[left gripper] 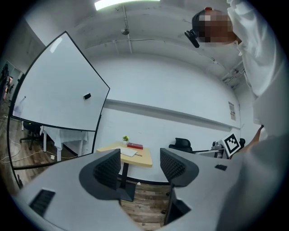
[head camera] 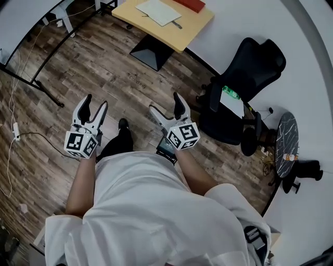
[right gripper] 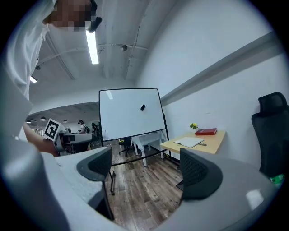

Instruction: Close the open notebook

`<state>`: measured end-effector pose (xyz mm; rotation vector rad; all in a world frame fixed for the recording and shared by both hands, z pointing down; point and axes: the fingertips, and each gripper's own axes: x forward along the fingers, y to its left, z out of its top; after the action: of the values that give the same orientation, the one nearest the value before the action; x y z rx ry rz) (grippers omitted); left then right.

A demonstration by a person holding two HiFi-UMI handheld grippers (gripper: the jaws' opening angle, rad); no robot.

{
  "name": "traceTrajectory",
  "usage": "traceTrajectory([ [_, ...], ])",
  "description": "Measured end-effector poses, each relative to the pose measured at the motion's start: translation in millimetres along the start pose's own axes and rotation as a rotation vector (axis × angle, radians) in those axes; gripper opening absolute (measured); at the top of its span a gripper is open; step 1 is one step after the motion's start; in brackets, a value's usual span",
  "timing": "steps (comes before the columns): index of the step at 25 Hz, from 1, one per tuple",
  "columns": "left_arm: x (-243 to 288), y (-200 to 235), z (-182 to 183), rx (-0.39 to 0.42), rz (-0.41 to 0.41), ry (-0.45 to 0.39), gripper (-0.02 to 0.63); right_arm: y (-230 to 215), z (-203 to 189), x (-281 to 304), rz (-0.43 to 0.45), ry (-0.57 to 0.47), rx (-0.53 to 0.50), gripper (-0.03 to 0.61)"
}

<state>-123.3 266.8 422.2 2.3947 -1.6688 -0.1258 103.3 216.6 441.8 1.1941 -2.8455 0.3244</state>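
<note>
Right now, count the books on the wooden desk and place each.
2. The open white notebook lies on the desk, centred; the closed red book behind it, toward the wall. None looks hidden.

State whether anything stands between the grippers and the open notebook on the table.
Nothing visible does: only bare wood-plank floor separates the left gripper and right gripper from the light wooden table bearing the open white notebook.

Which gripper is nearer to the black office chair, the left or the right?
Right. The right gripper hangs over the floor just left of the office chair in the head view. The left gripper is even farther left, beyond the right one. Neither touches the chair.
</note>
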Motion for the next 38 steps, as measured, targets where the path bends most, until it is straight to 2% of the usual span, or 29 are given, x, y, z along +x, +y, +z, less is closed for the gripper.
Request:
traceTrajectory([
  [9, 108.6, 59.8, 27.7, -0.037, -0.082, 0.006, 0.258, -41.6, 43.3, 98.5, -0.025, -0.013, -0.02, 0.479],
  [14, 161.7, 76.8, 26.9, -0.05, -0.152, 0.023, 0.256, -63.6, 51.0, 137.9, -0.044, 0.006, -0.054, 0.479],
  [21, 221.0, 91.8, 17.5, -0.095, -0.195, 0.058, 0.253, -112.3, 61.1, 175.1, -0.081, 0.007, -0.049, 0.479],
  [28, 291.8, 118.7, 11.1, -0.129, -0.169, 0.086, 0.25, -177.6, 61.2, 231.7, -0.066, 0.012, -0.013, 0.479],
  [38, 423.3, 133.1, 22.6, -0.2, -0.122, 0.113, 0.245, -294.0, 100.6, 312.2, 0.036, 0.021, 0.025, 0.479],
])
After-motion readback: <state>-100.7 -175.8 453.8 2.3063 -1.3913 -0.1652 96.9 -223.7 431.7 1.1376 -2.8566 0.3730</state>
